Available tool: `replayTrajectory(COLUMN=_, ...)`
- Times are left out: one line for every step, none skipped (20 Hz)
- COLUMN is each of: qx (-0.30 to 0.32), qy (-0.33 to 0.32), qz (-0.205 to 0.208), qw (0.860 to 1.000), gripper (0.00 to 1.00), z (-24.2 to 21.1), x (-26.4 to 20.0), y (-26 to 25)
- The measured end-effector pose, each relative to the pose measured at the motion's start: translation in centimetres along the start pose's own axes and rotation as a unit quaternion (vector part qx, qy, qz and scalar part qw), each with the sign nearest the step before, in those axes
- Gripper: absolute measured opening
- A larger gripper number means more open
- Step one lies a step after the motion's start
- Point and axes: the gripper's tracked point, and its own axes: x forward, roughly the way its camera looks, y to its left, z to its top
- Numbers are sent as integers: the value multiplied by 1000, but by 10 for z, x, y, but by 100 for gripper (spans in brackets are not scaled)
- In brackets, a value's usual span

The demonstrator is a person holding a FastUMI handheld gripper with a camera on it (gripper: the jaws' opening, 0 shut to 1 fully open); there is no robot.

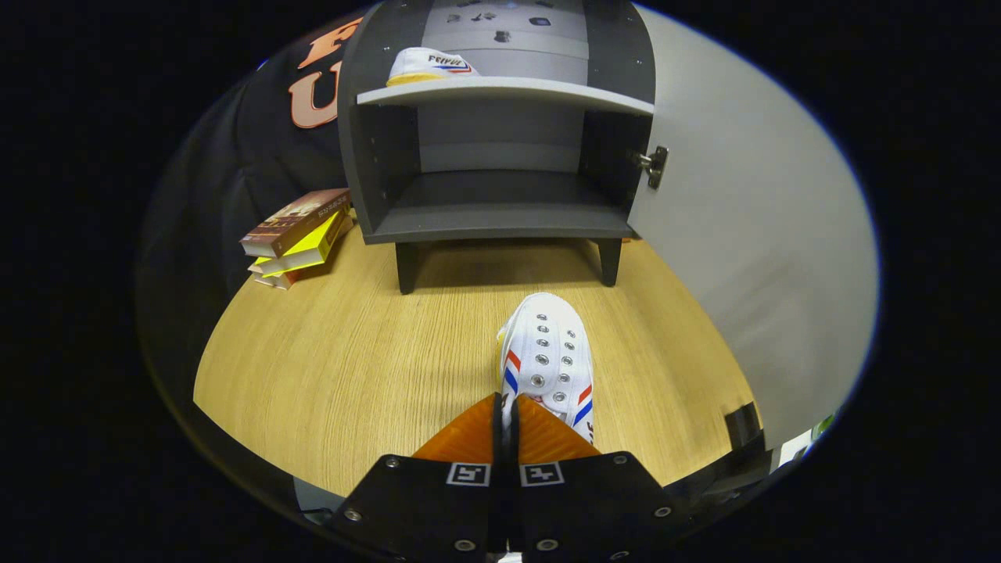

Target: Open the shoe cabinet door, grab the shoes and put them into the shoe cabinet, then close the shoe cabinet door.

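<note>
While the cabinet stands open at the far edge of the tabletop [328,375], the scene reads from left to right as follows. Near the far left corner lies a stack of books [295,236], just beside the cabinet's left wall; their cover print is too small to read. The shoe cabinet [500,141], dark and on short legs, has an upper shelf and a lower compartment. One white shoe [428,67] already rests at the left end of the upper shelf; lettering on its side is visible but too blurred to read with confidence. The lower compartment holds nothing visible. In the middle of the tabletop, in front of the cabinet, is the second shoe [547,360], white with red and blue stripes and metal eyelets, toe towards the cabinet. The gripper [507,422] has its fingers drawn almost together with a thin edge of this shoe's rear opening apparently pinched between them. To the right, the cabinet door [751,258] is swung wide, its hinge [655,166] at the cabinet's right wall.

Risks, as judged from this position: the hold is on soft fabric at one end only, so the shoe may droop, swing or slip free when carried. A hanging toe could catch the shelf's front lip or the lower compartment's edge. A wide path to the right could knock the door.
</note>
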Motion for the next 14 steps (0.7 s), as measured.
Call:
replayTrajectory(qx=-1, qy=-6, qz=1, qw=1000, gripper=0, z=8, x=-8, y=-3)
replayTrajectory(qx=-2, qy=-12, qz=1, qw=1000, gripper=0, z=17, x=-16, y=-5)
replayTrajectory(qx=-4, qy=-20, qz=2, qw=1000, gripper=0, z=27, x=-24, y=-8)
replayTrajectory(qx=-5, qy=-27, qz=2, qw=1000, gripper=0, z=38, x=-33, y=-12)
replayTrajectory(qx=-7, qy=-35, qz=2, qw=999, gripper=0, z=48, x=-41, y=-16)
replayTrajectory(qx=-8, qy=-43, qz=1, qw=999, gripper=0, z=59, x=-49, y=-19)
replayTrajectory(qx=-8, qy=-51, qz=-1, qw=999, gripper=0, z=70, x=-56, y=-22)
replayTrajectory(qx=-6, qy=-60, qz=-2, qw=998, gripper=0, z=83, x=-63, y=-24)
replayTrajectory(qx=-6, qy=-71, qz=-1, qw=997, gripper=0, z=95, x=-71, y=-26)
replayTrajectory(qx=-7, qy=-79, qz=-1, qw=997, gripper=0, z=107, x=-78, y=-29)
replayTrajectory(qx=-8, qy=-87, qz=-1, qw=996, gripper=0, z=119, x=-87, y=-30)
replayTrajectory(qx=-11, qy=-94, qz=0, qw=996, gripper=0, z=132, x=-92, y=-32)
replayTrajectory(qx=-13, qy=-101, qz=0, qw=995, gripper=0, z=144, x=-99, y=-34)
replayTrajectory(qx=-15, qy=-108, qz=1, qw=994, gripper=0, z=157, x=-104, y=-35)
